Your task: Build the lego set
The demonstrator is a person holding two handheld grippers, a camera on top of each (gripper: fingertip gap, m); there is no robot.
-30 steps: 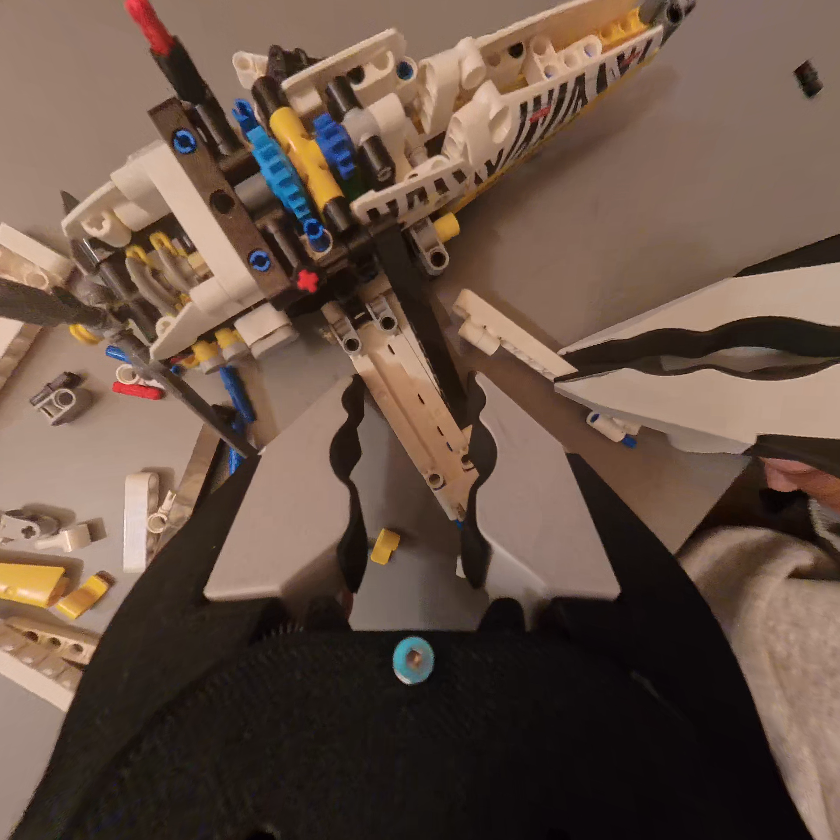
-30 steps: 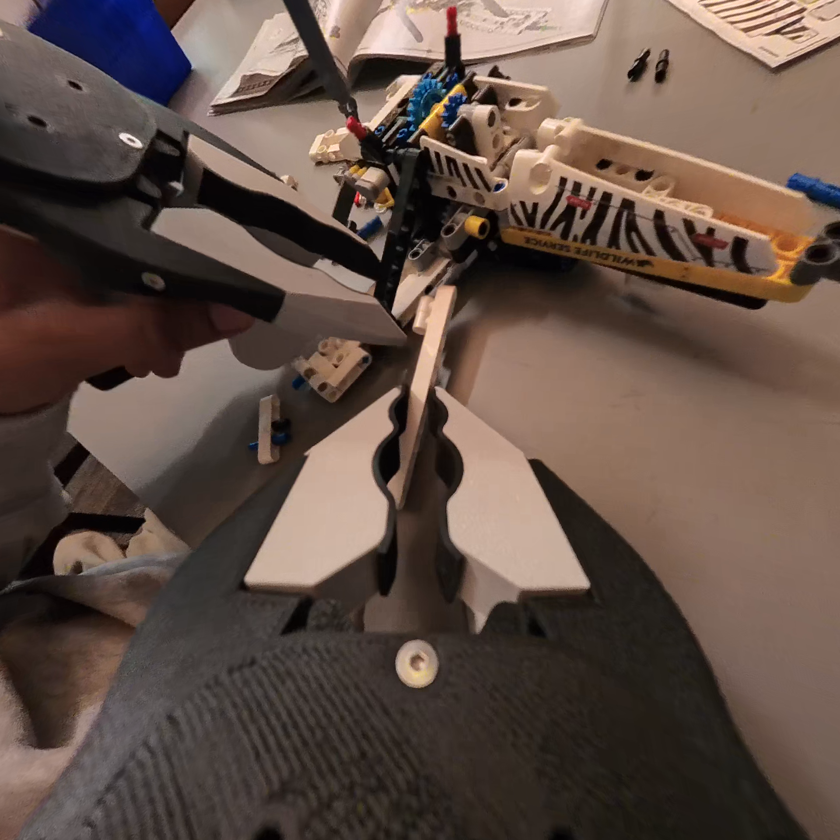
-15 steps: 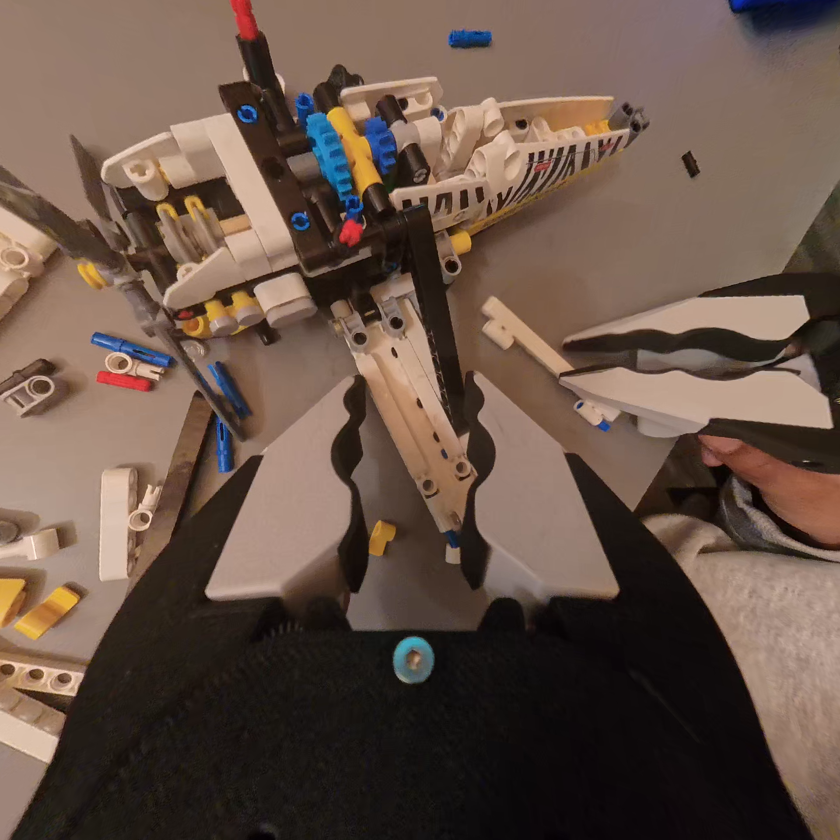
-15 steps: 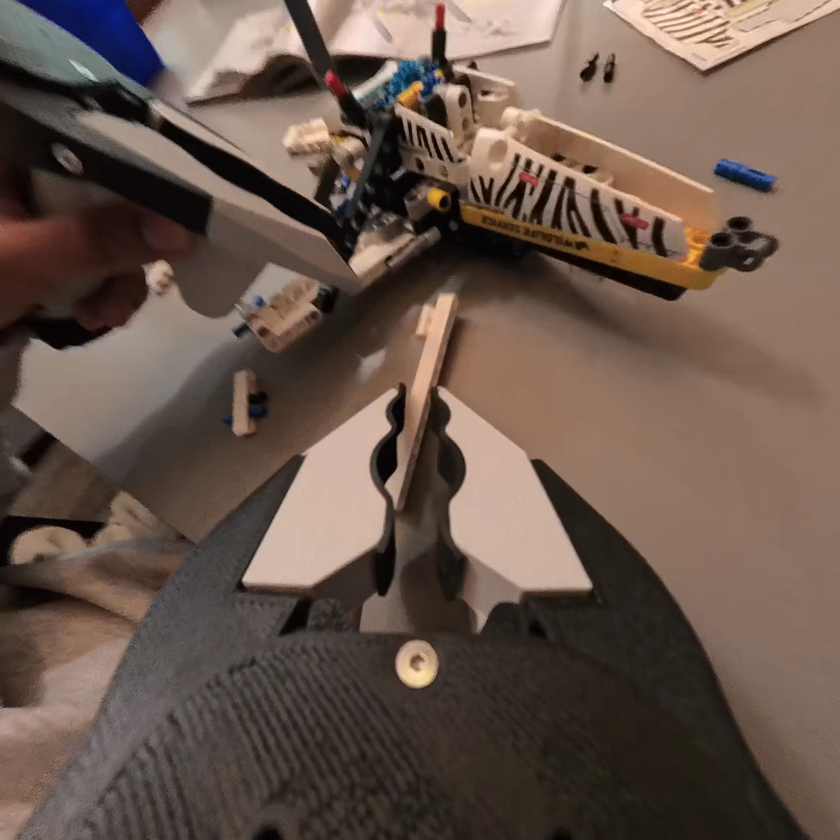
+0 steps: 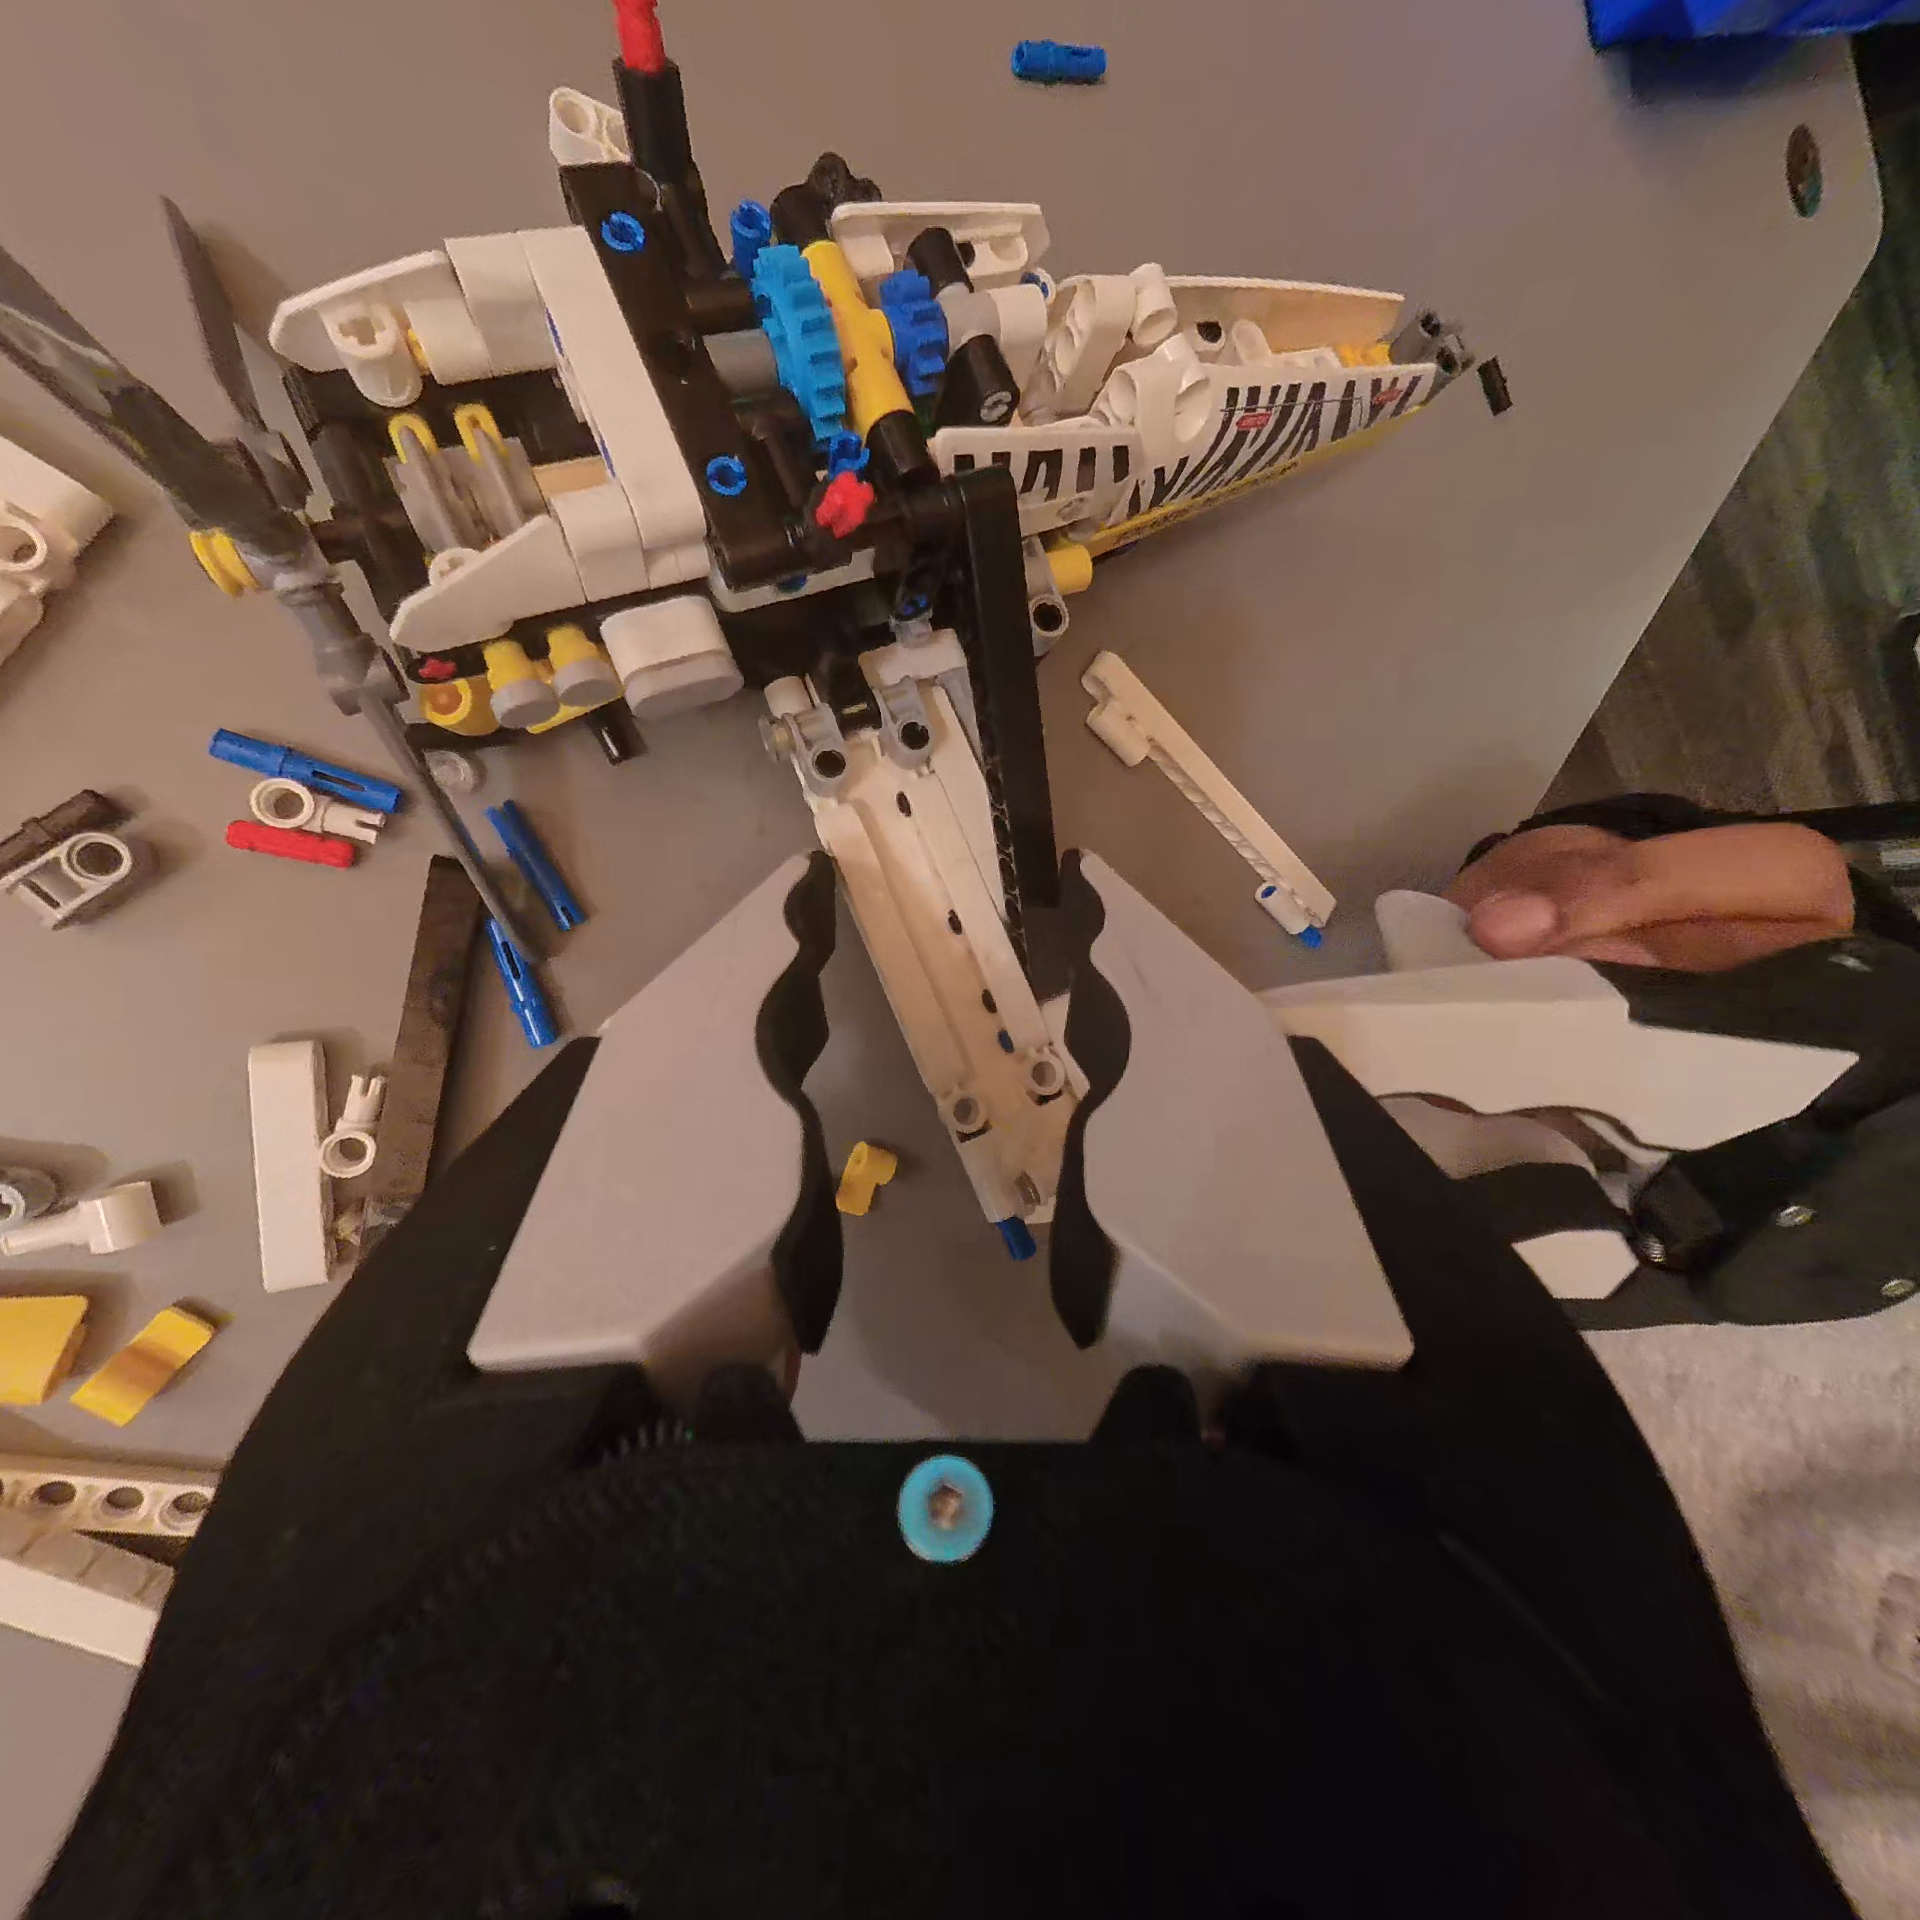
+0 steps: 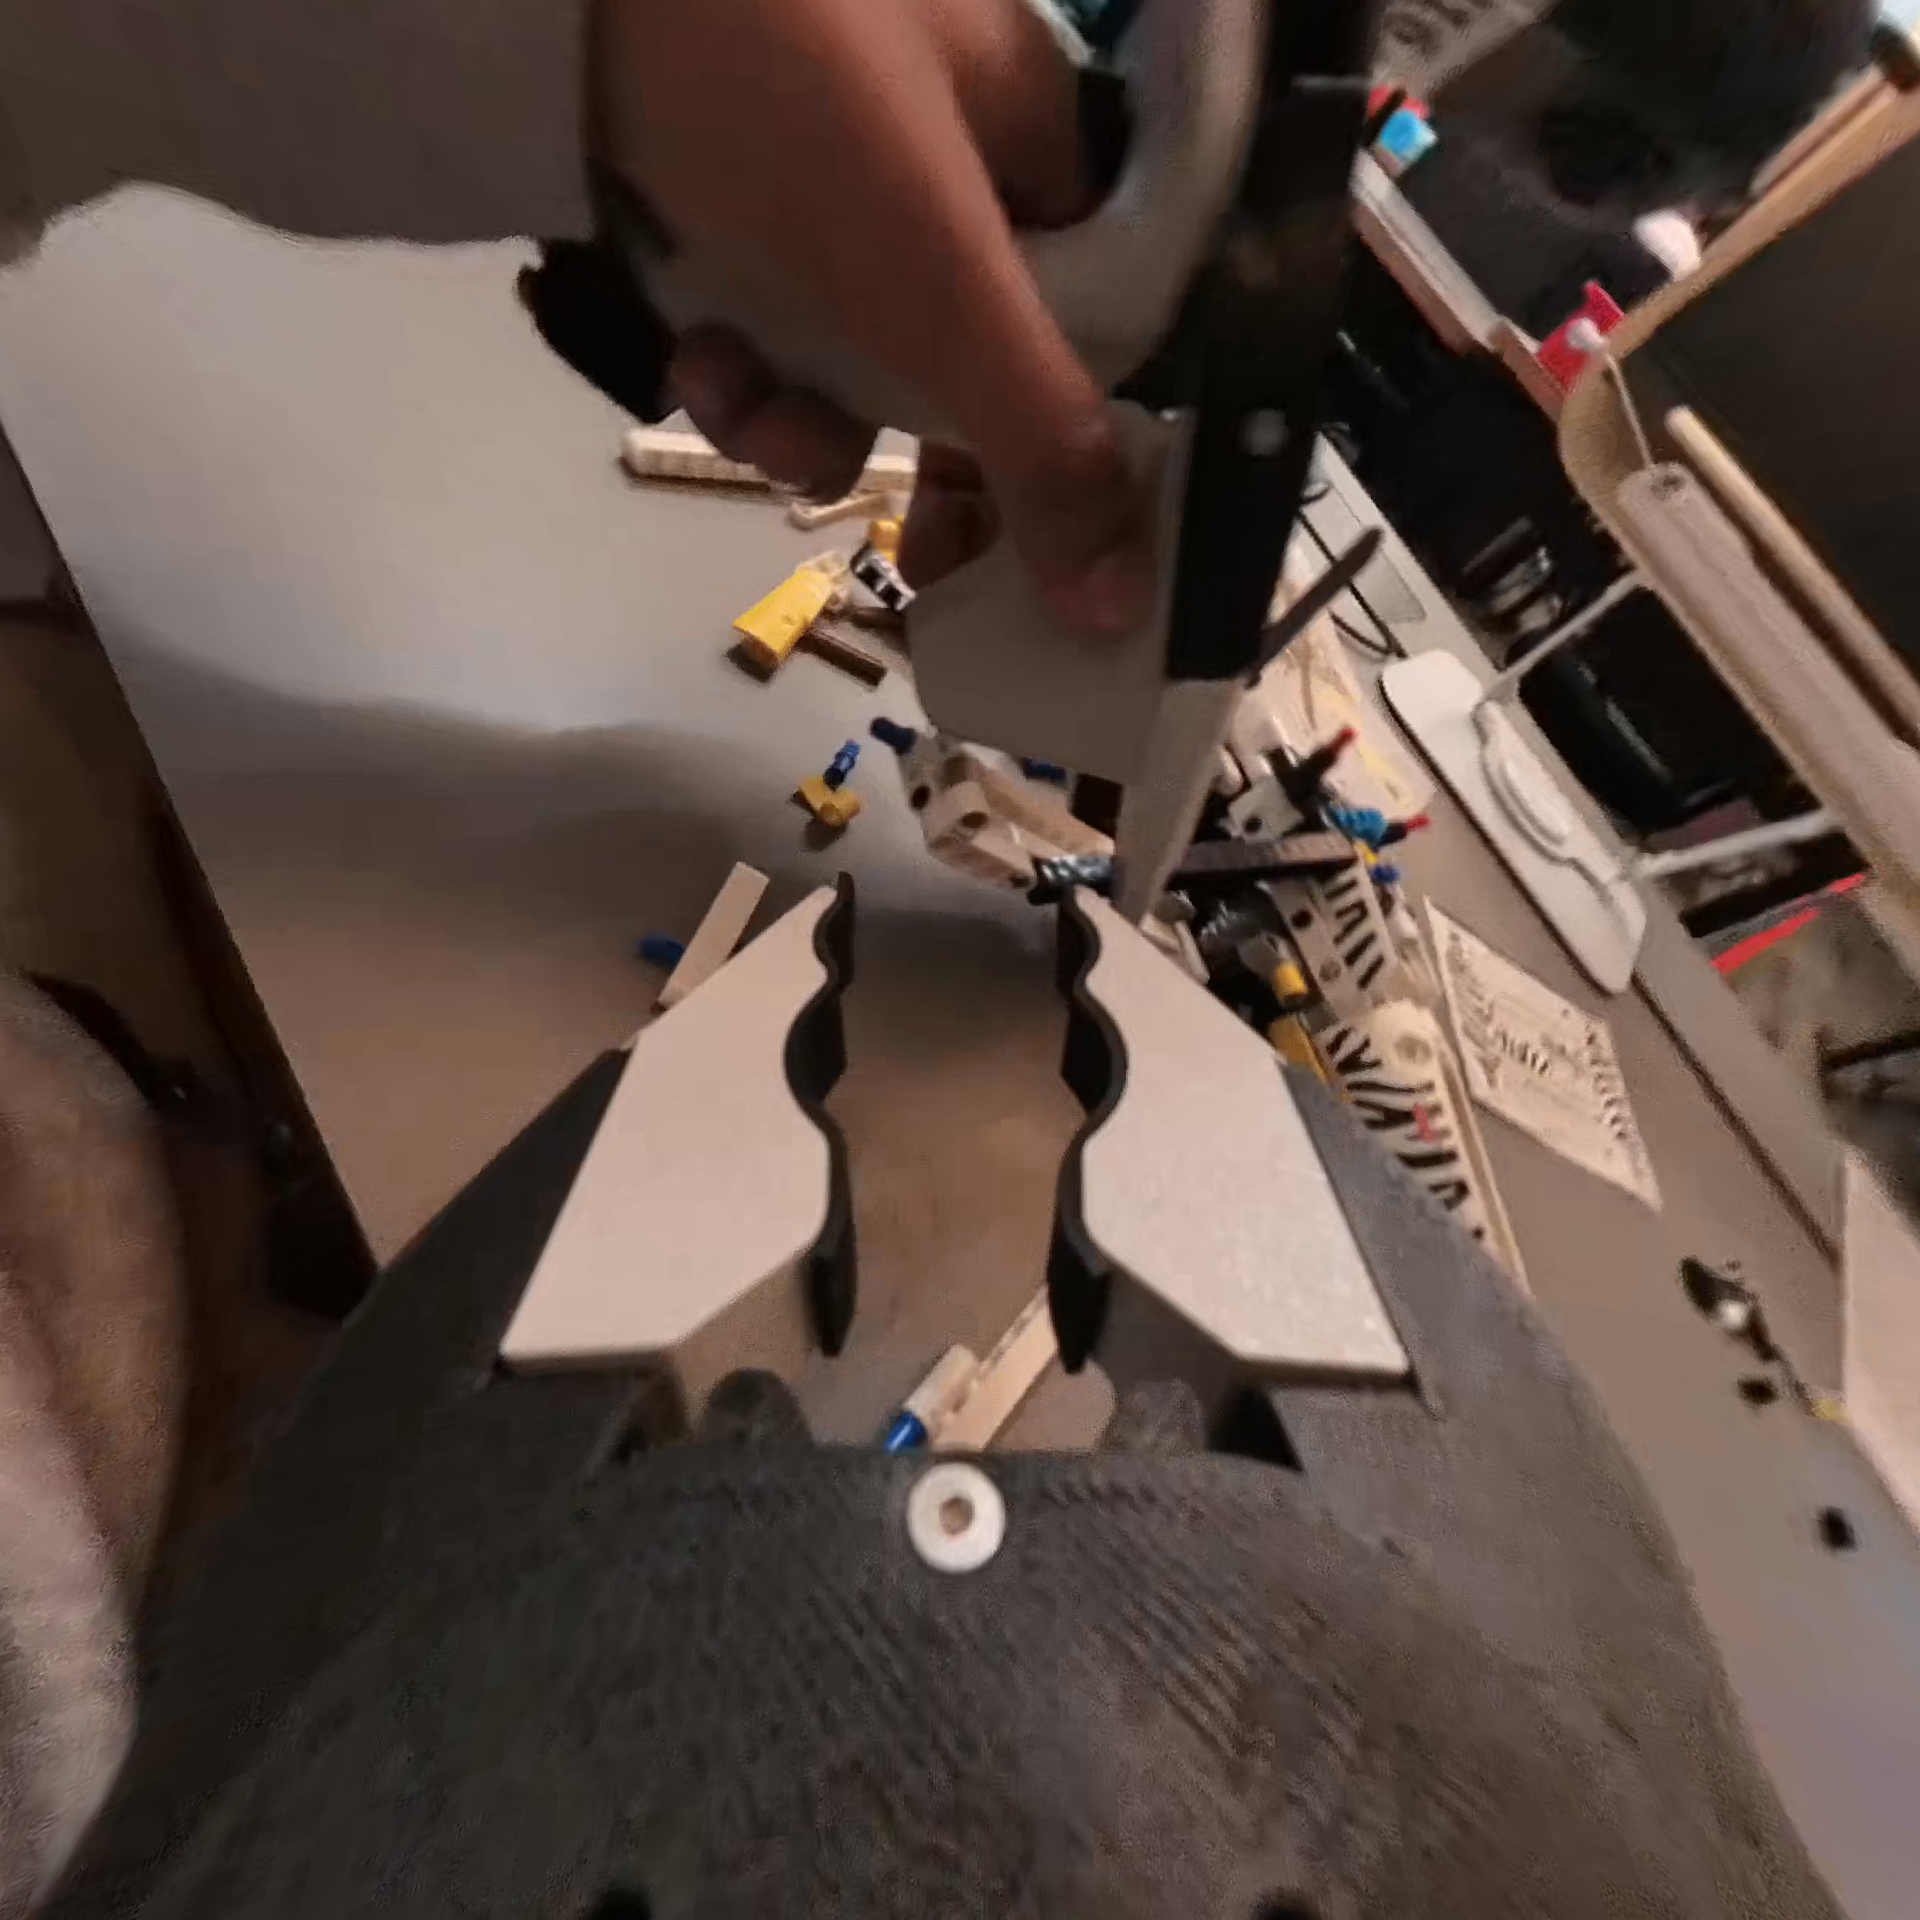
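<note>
The zebra-striped plane model [image 5: 831,416] lies on the grey table [image 5: 1299,208]. Its white wing with a black beam [image 5: 935,935] runs between the fingers of my left gripper [image 5: 945,894], whose tips press on both of its edges. My right gripper [image 6: 956,904] is open and empty, just above the table. A long white beam with a blue pin [image 5: 1205,800] lies loose on the table beside the wing; in the right wrist view it lies under the right gripper [image 6: 997,1361]. The right gripper also shows in the left wrist view [image 5: 1340,1044], with a hand [image 5: 1642,883] on it.
Loose parts lie left of the model: blue pins [image 5: 301,769], a red pin [image 5: 291,842], a white beam [image 5: 286,1164], yellow pieces [image 5: 145,1361] and a long black beam [image 5: 426,1039]. The table edge [image 5: 1714,540] runs at the right. A printed sheet [image 6: 1527,1049] lies beyond the model. My left gripper is the nearer one to the red pin [image 5: 291,842]: about 8 cm, against 15 cm.
My right gripper has opened and let go of the long white beam, which now lies on the table, and has swung round. The model has sunk away from the left camera.
</note>
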